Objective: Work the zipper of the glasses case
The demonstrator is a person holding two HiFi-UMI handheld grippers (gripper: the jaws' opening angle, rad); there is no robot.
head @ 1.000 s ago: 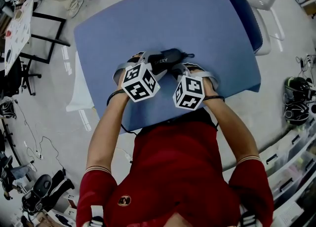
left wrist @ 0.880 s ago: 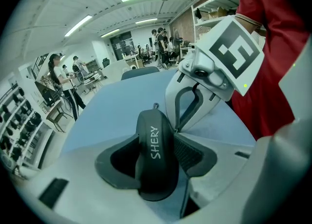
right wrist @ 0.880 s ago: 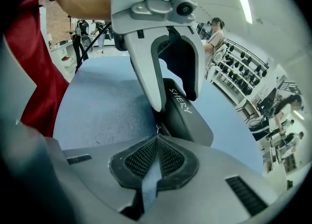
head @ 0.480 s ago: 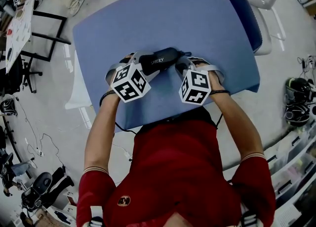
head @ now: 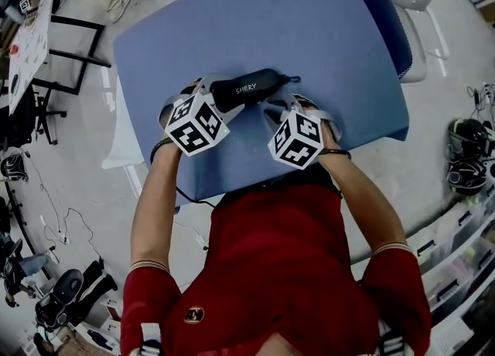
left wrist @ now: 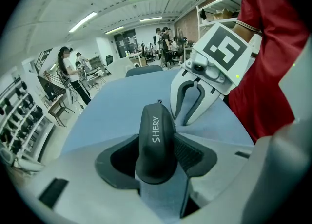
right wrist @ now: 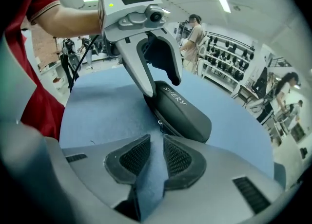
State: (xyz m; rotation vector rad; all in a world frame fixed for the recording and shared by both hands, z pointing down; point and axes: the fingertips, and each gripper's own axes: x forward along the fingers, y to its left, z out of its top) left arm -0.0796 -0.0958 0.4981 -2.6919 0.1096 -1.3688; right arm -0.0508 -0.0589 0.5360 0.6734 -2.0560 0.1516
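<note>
Your right claw [right wrist: 156, 142] has just opened a little and holds nothing. The zipper pull [right wrist: 159, 121] sits just past its tips. Your left claw [left wrist: 156, 156] squeezes the glasses case [left wrist: 156, 123]. Pinch the pull next, I think.

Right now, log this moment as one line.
left gripper: shut on glasses case; right gripper: jaws just been opening, nothing between them

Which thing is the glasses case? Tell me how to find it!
Find the big blue table, then look at its near side. A long, rounded black glasses case lies there, one end clamped in the left gripper's jaws. Nothing else on the table bears the white word SHERY.
</note>
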